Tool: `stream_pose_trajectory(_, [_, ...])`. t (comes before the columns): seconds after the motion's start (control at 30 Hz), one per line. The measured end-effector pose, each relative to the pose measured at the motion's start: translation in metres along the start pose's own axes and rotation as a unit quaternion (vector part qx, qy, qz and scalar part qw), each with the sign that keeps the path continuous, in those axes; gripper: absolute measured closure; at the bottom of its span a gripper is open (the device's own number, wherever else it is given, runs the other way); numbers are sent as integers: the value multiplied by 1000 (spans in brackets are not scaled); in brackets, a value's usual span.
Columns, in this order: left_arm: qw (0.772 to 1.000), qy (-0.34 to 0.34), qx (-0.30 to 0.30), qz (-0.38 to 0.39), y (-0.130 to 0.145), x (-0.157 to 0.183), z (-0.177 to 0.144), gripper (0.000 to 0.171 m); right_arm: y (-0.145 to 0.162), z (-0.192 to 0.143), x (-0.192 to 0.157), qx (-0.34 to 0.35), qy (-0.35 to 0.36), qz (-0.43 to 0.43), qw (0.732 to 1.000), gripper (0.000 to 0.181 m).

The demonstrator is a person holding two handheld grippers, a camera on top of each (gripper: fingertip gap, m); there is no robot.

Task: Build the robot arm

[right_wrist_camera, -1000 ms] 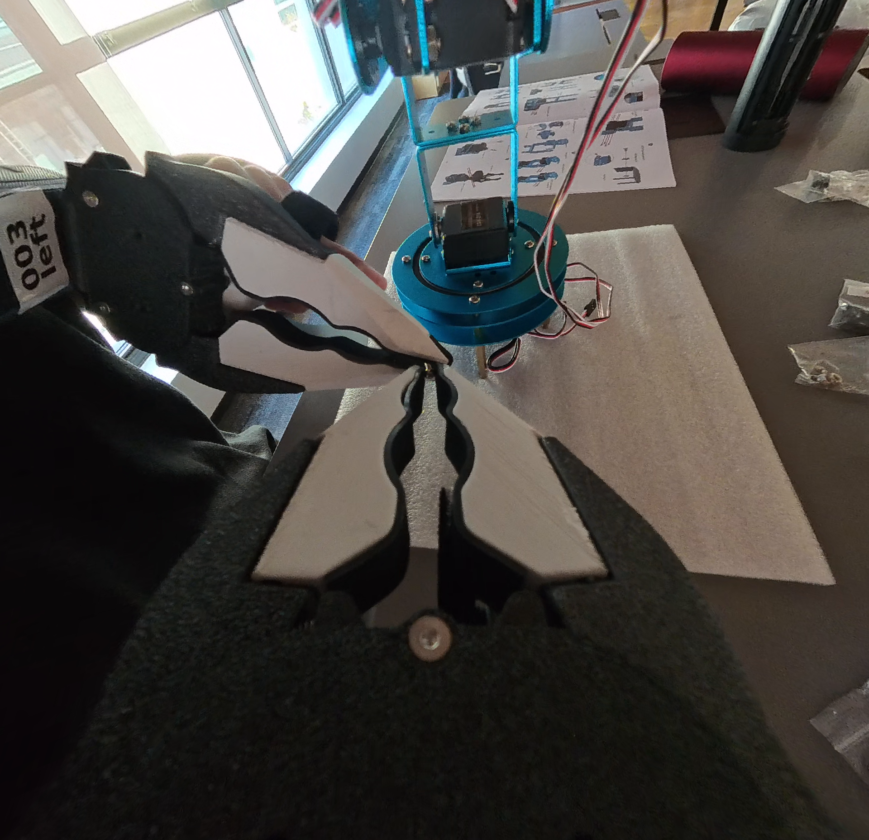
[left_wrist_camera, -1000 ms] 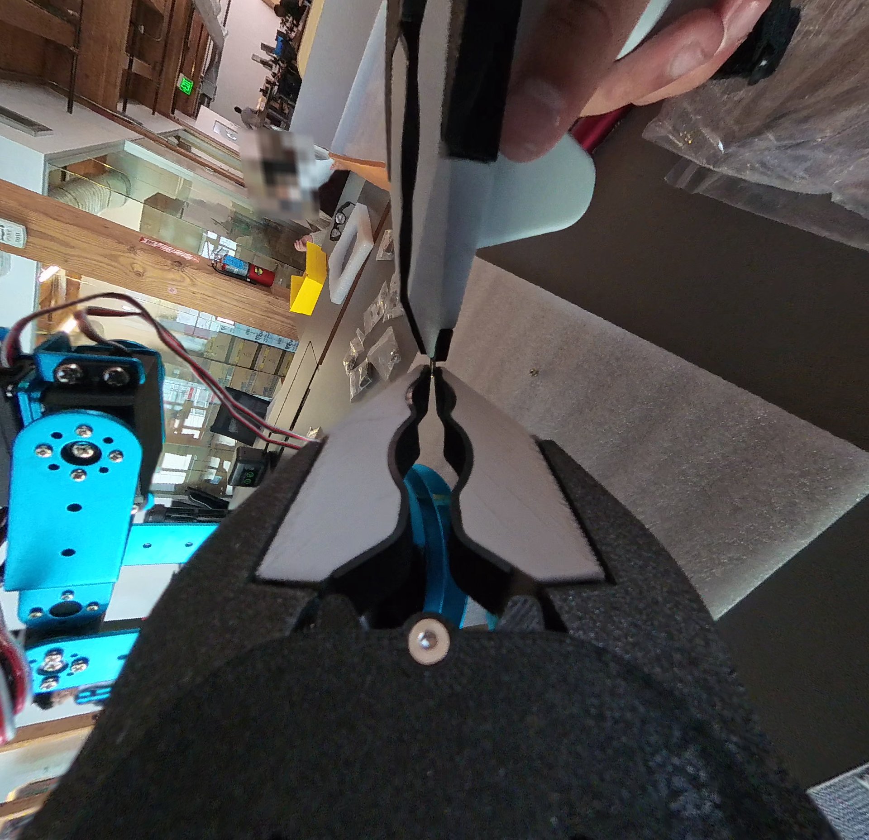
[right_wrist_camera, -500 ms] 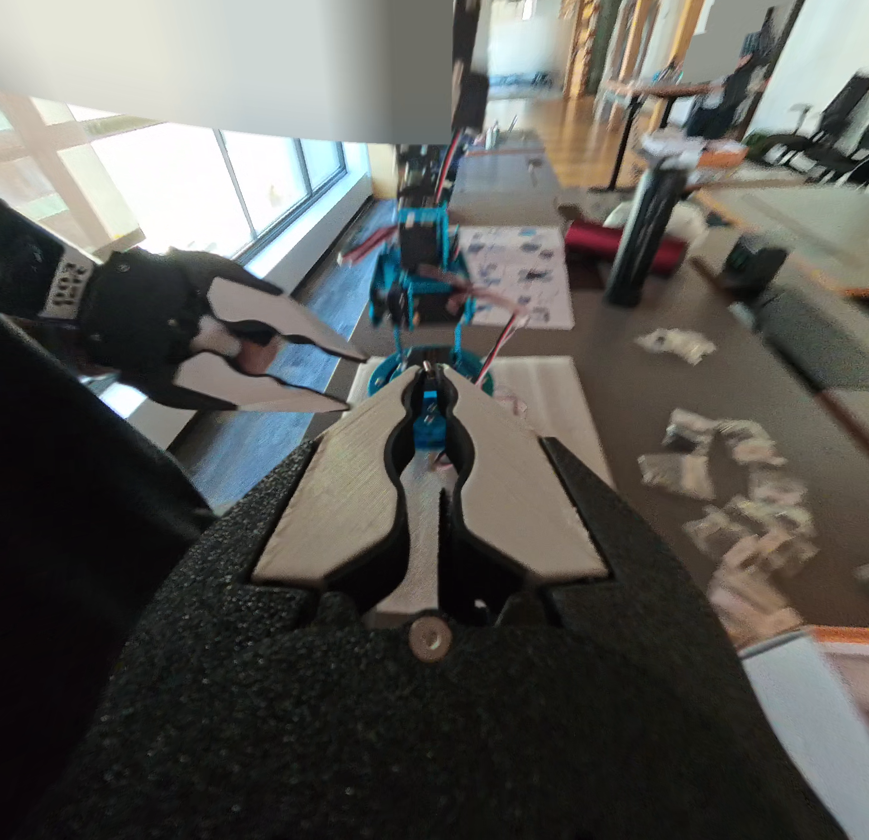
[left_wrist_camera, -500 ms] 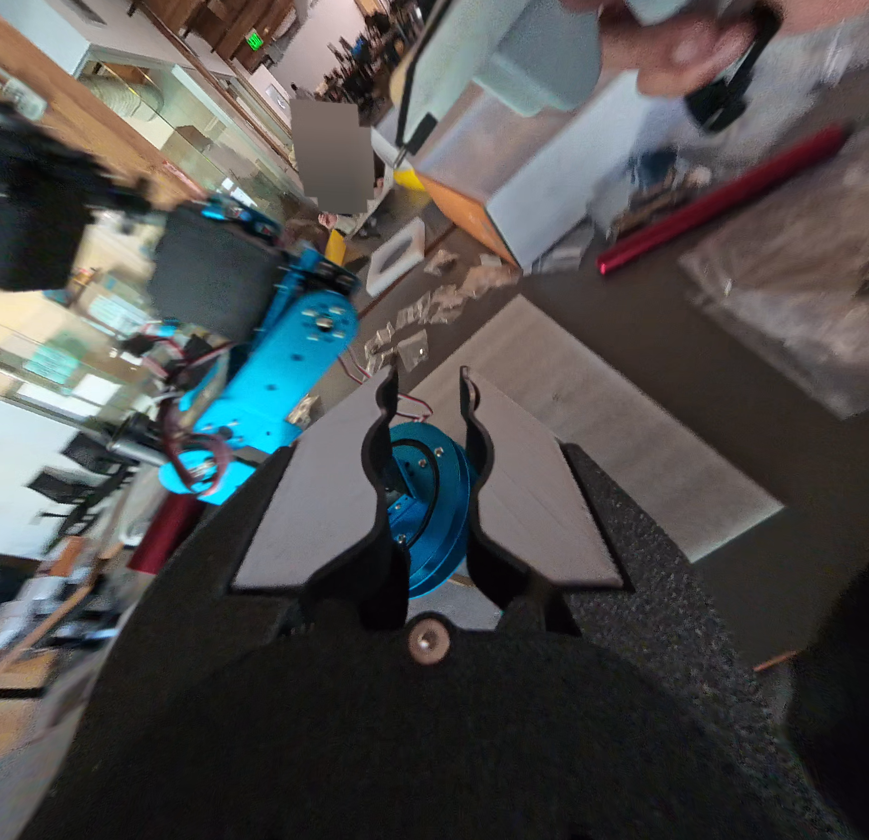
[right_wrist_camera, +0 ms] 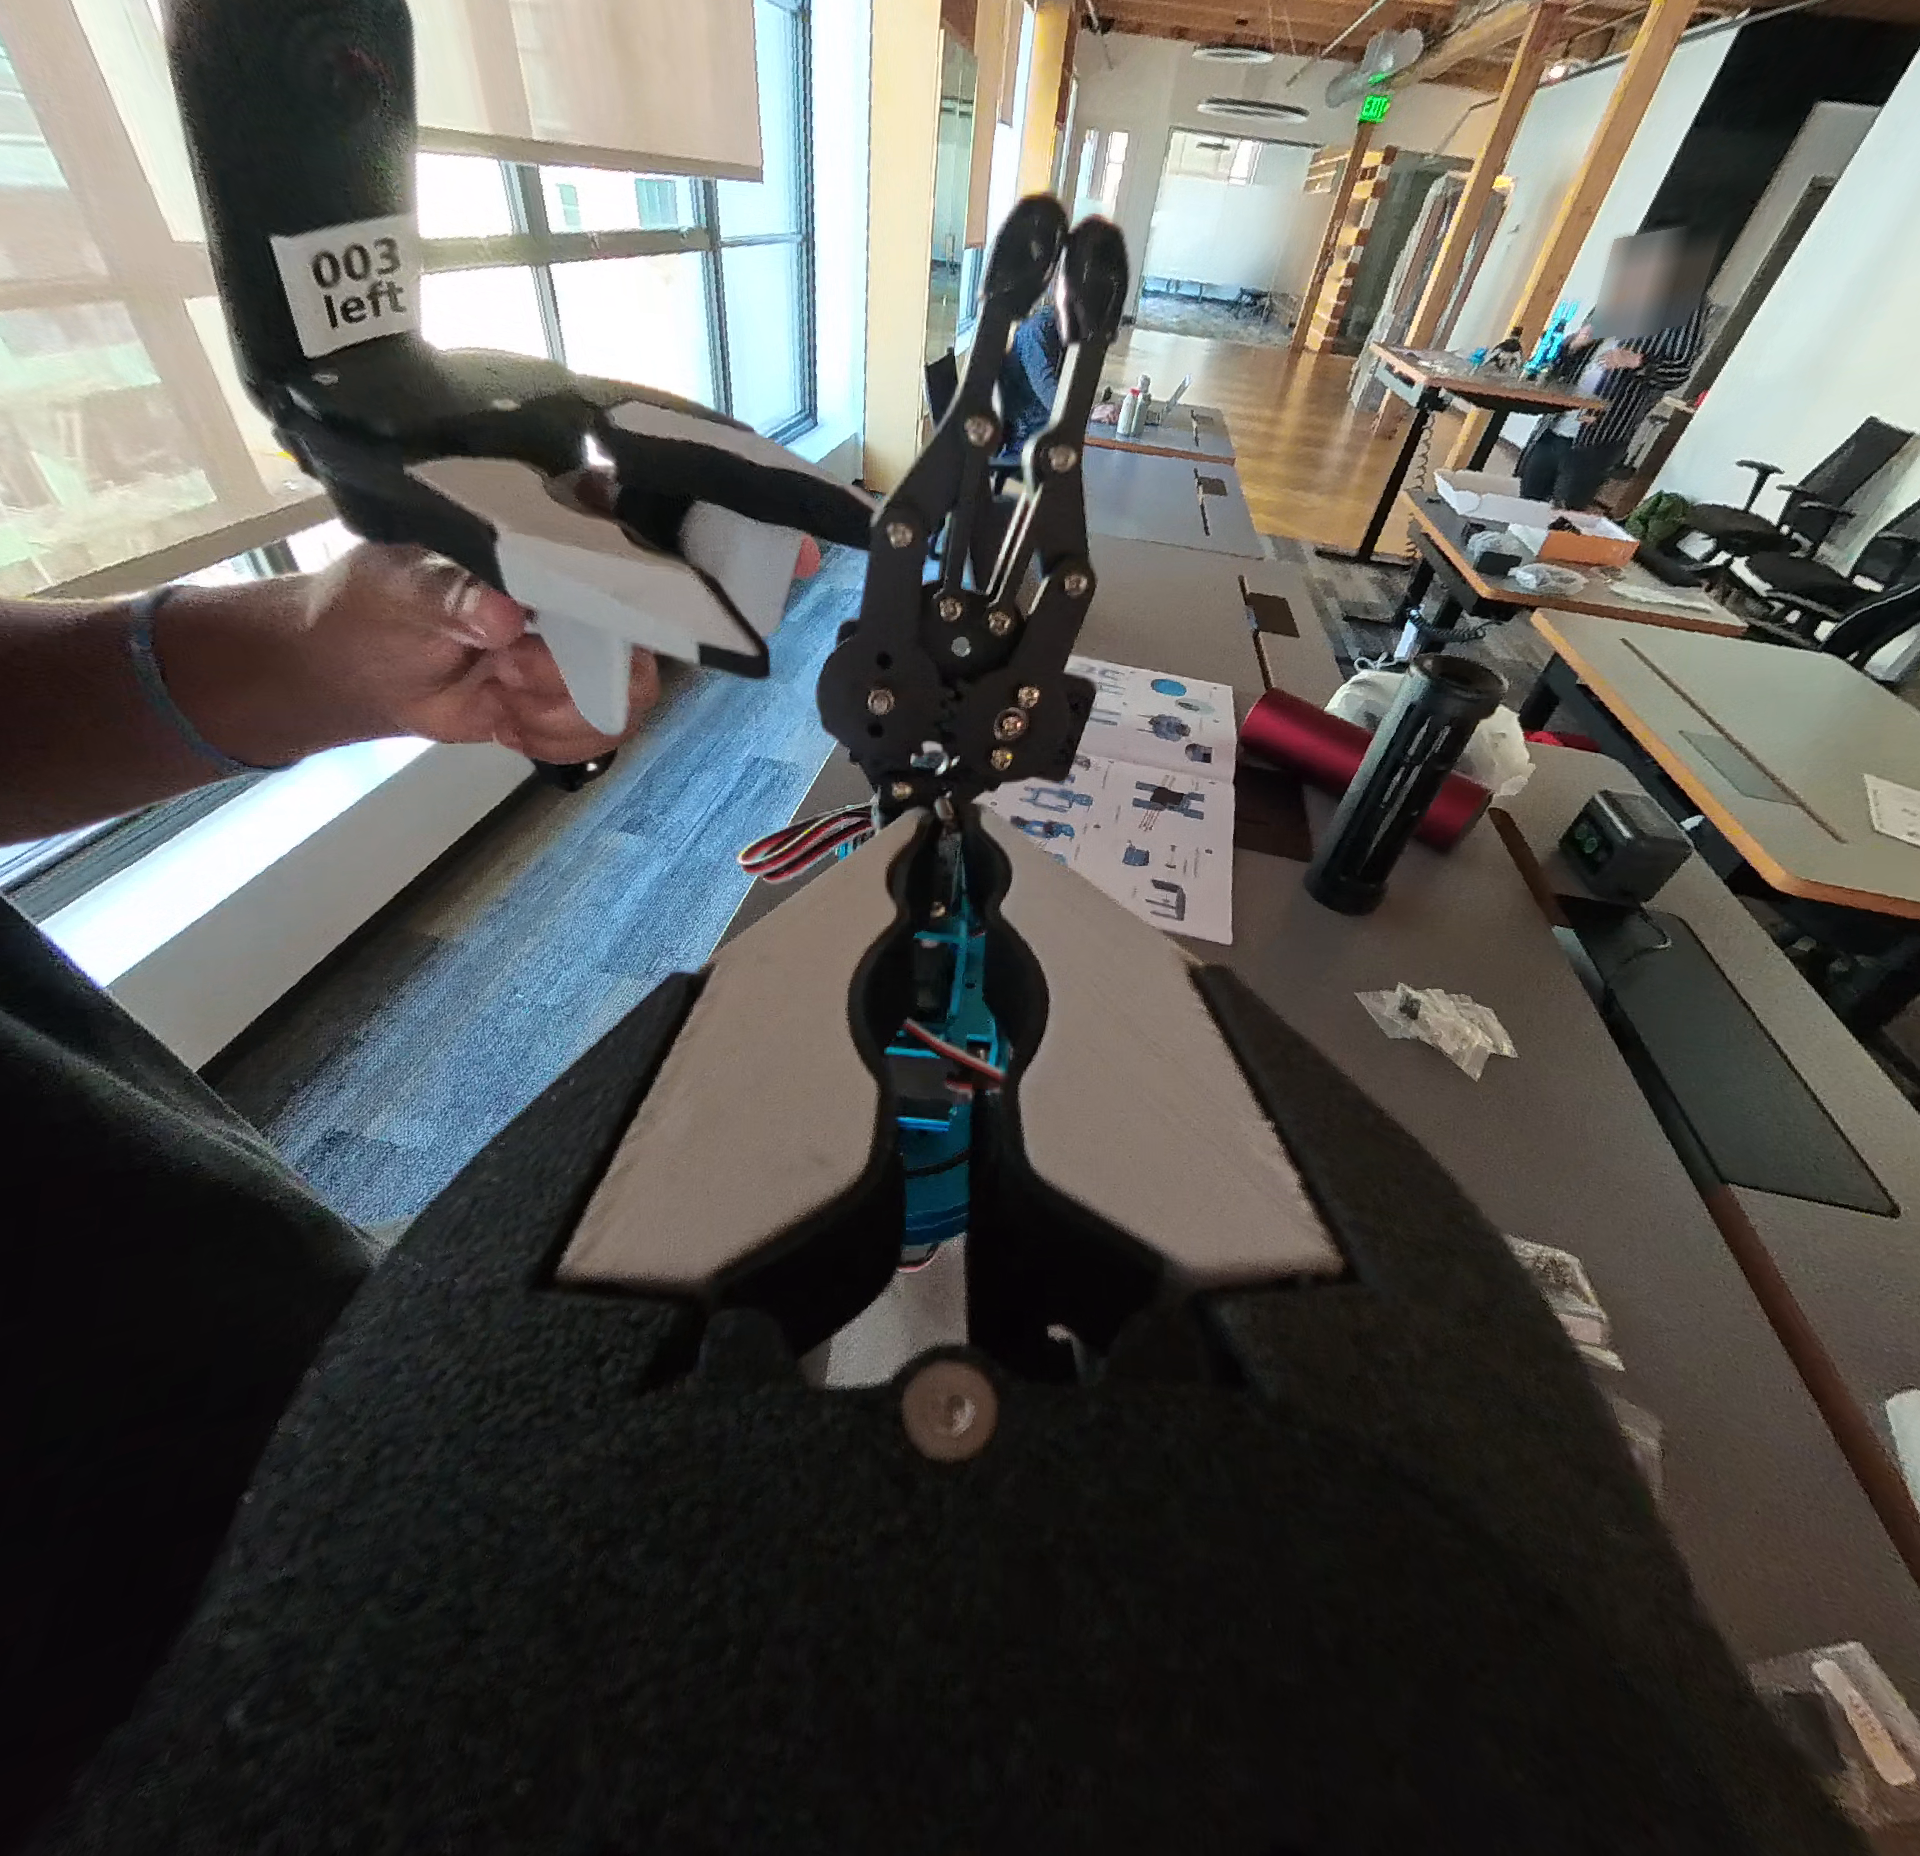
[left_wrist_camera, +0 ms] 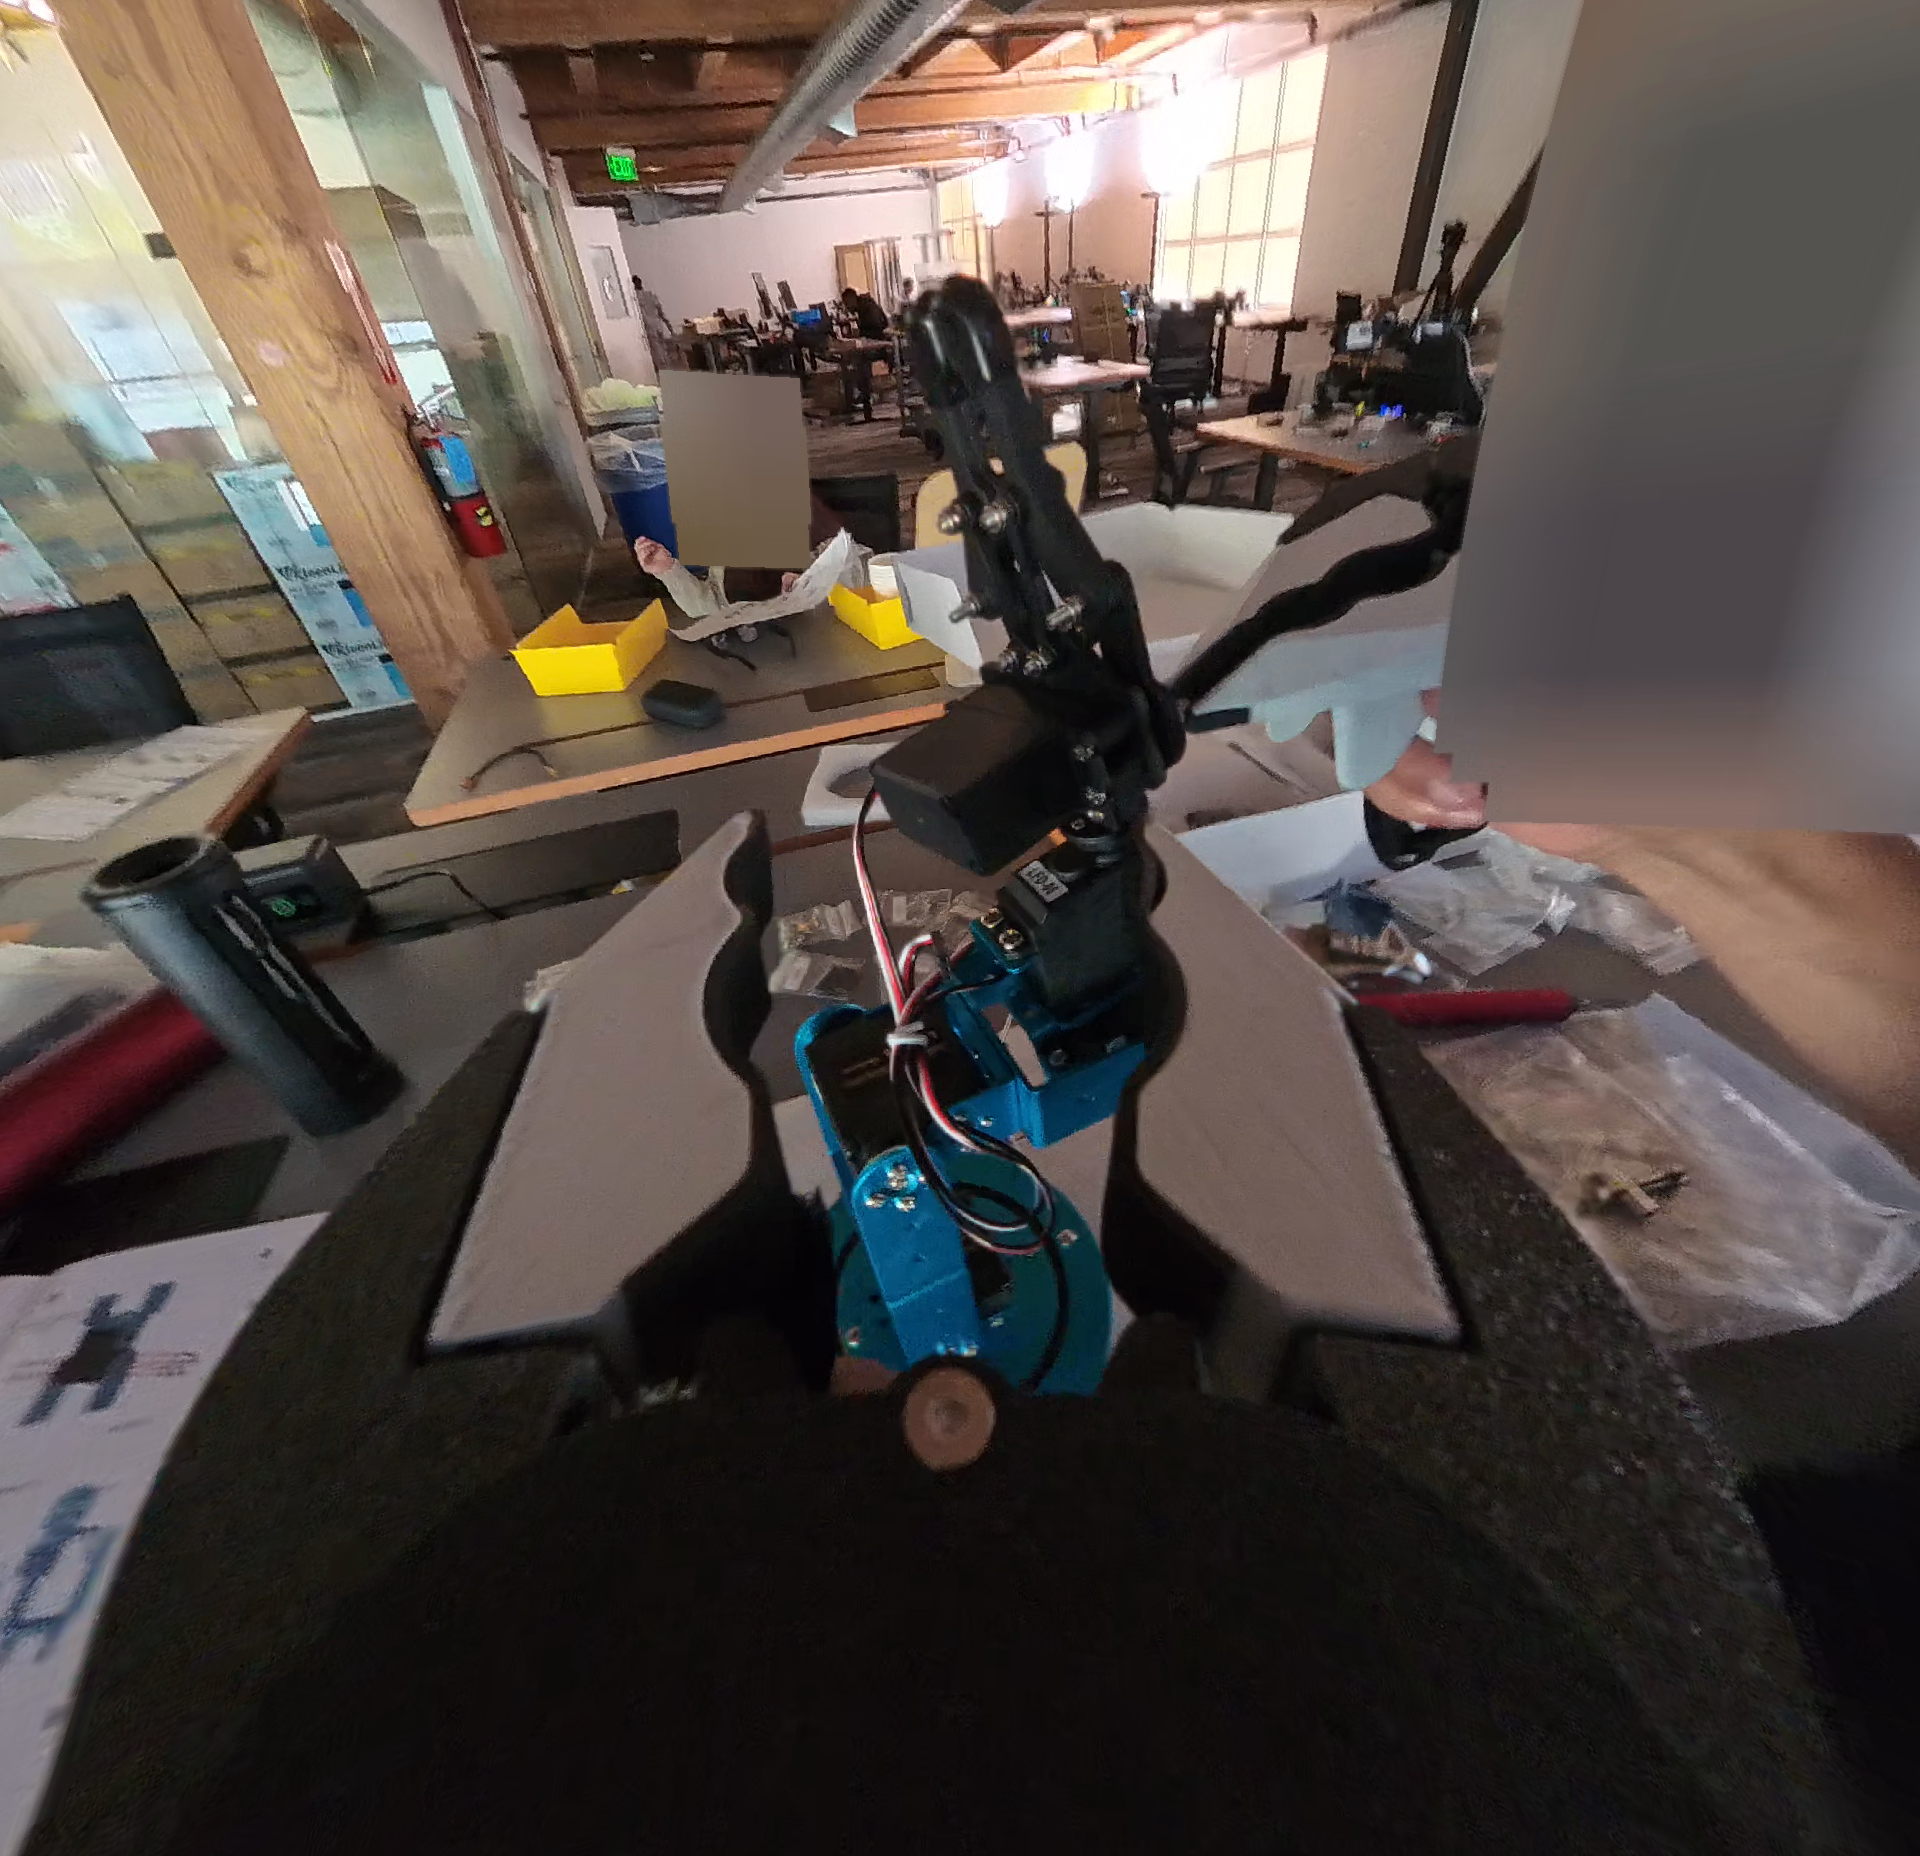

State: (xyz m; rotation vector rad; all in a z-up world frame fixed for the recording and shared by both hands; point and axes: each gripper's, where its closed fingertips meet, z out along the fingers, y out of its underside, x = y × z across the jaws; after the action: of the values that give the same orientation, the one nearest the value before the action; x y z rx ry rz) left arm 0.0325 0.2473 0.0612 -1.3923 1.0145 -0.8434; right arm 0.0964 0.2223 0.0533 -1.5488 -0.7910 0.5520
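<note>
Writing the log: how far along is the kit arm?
Done: the arm stands built, from blue base to black claw. In hand: left gripper jaws open, beside the claw; right gripper jaws shut at the claw's foot. Left: parts bags lie on the table.

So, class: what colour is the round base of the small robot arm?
Blue: the round base of the small robot arm shows best in the left wrist view.
</note>
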Motion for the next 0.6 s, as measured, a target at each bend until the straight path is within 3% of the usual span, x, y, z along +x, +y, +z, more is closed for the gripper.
stream_pose_trajectory(0.1, [998, 8, -24, 52, 4, 4, 8, 103, -2, 2, 1, -6, 1, -1, 1000, 179])
stream_pose_trajectory(0.27, [991, -8, -55, 124, 13, 1, 19, 120, 5, 10, 2, -32, -11, 4, 999, 178])
stream_pose_trajectory(0.5, [974, -45, -61, 215, 15, -1, 25, 140, 7, 19, 2, -58, -22, -1, 998, 178])
stream_pose_trajectory(0.6, [970, -50, -59, 229, 15, 0, 26, 141, 6, 18, 2, -60, -27, -1, 998, 178])
